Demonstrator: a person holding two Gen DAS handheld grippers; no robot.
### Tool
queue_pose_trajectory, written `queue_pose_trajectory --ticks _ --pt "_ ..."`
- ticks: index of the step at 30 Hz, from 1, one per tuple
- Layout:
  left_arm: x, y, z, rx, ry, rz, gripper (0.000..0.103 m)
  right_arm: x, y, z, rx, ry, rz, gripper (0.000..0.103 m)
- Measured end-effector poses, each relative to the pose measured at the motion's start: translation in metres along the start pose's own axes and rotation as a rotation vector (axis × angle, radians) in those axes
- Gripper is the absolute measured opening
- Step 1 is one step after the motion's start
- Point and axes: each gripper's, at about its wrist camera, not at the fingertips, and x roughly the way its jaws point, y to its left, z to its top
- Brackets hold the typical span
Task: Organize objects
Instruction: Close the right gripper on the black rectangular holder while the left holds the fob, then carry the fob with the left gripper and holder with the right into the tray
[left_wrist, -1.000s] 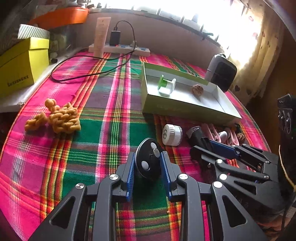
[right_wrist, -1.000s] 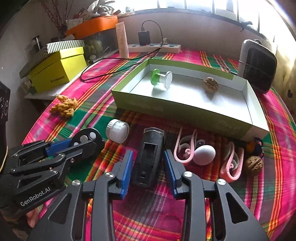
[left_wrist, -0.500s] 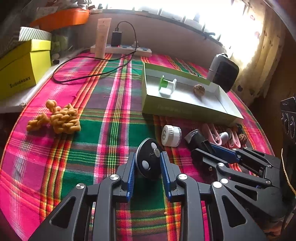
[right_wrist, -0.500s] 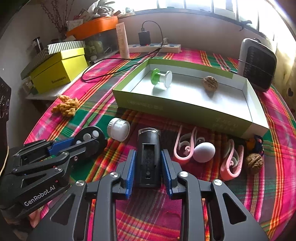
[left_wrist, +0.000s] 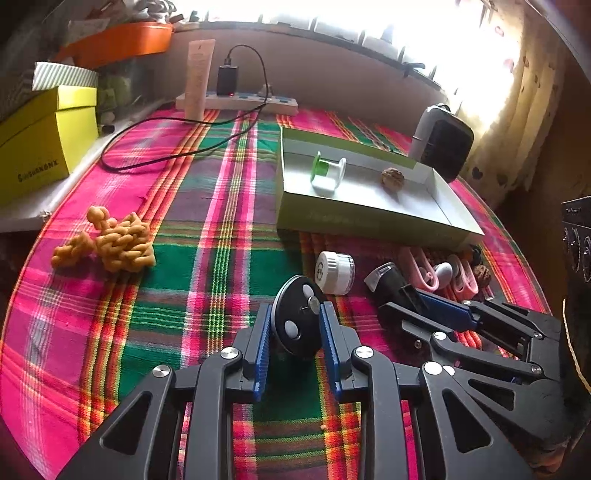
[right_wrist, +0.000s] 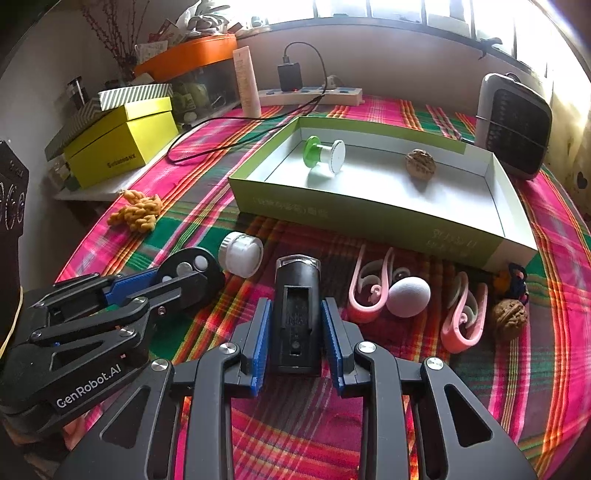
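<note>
On plaid cloth: two claws (left_wrist: 295, 328) (right_wrist: 295, 325) each clamping one item (disc (left_wrist: 295, 325), black case (right_wrist: 297, 310)).

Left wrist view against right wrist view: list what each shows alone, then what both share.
Left wrist only: the left tongs head-on, shut on the black disc. Right wrist only: the right tongs head-on, shut on the black device, plus a walnut on the cloth. Both: the green tray holding a spool and a walnut, the white cap, the yellow braid.
</note>
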Motion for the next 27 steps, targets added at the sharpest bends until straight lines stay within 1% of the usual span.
queue_pose_trajectory --ticks 11,18,27 --pt "-0.010 0.000 0.002 -0.004 -0.028 -0.002 0.024 -0.009 0.002 -0.002 -0.001 -0.019 0.003 0.029" --pt "-0.017 -0.004 0.005 0.009 -0.046 -0.019 0.024 -0.019 0.001 0.000 0.007 -0.041 -0.003 0.029" --pt "-0.026 -0.011 0.022 0.022 -0.084 -0.040 0.024 -0.032 -0.009 0.013 0.027 -0.075 0.001 0.029"
